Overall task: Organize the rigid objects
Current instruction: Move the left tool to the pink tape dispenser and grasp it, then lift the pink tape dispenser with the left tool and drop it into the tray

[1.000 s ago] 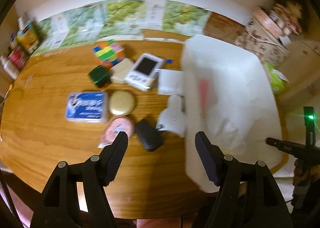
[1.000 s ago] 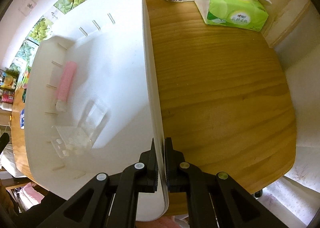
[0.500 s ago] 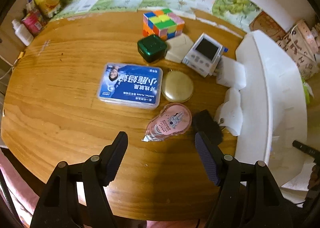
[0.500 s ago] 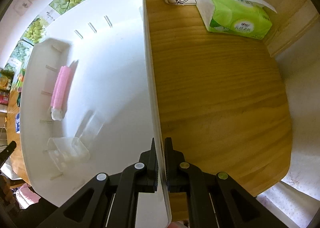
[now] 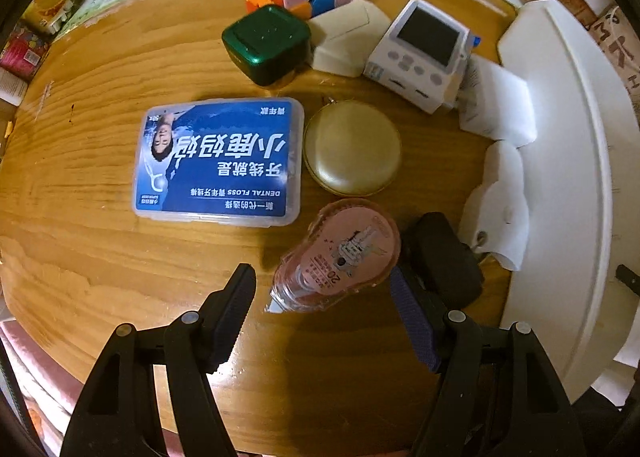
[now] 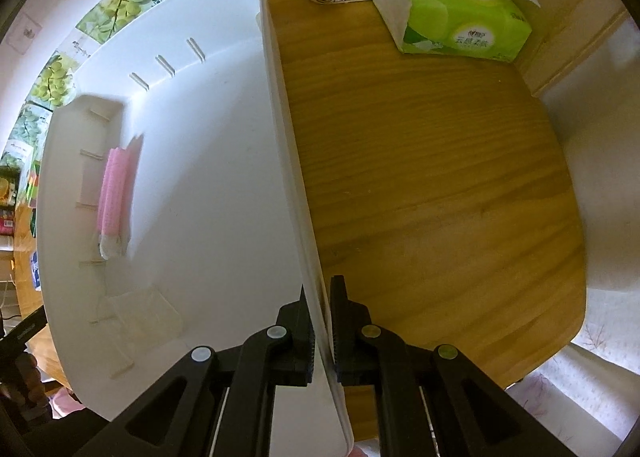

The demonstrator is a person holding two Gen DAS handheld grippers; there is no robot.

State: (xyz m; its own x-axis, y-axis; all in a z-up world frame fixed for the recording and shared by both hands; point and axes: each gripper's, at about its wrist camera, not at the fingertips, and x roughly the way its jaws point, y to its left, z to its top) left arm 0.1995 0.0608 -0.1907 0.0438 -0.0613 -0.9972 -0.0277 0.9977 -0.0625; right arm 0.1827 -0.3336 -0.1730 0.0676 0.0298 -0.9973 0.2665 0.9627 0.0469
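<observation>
Item: pink correction-tape dispenser point(image 5: 340, 257), lying flat on the wooden tabletop point(image 5: 100, 249) near the front edge, between the dental floss box point(image 5: 218, 163) to its left and a black case point(image 5: 444, 257) touching it on the right, with a round gold tin point(image 5: 352, 153) just beyond. The left gripper point(image 5: 324, 321) hangs over it with jaws spread and nothing between the pads, while the right gripper point(image 6: 320, 333) is pressed together on the near rim of the white bin point(image 6: 200, 137), which already holds a pink tube point(image 6: 114, 189). Handling, by judgement: light, stiff, smooth plastic shell, likely to skid if nudged, best taken across its wide rounded body, away from the tapered clear tip.
</observation>
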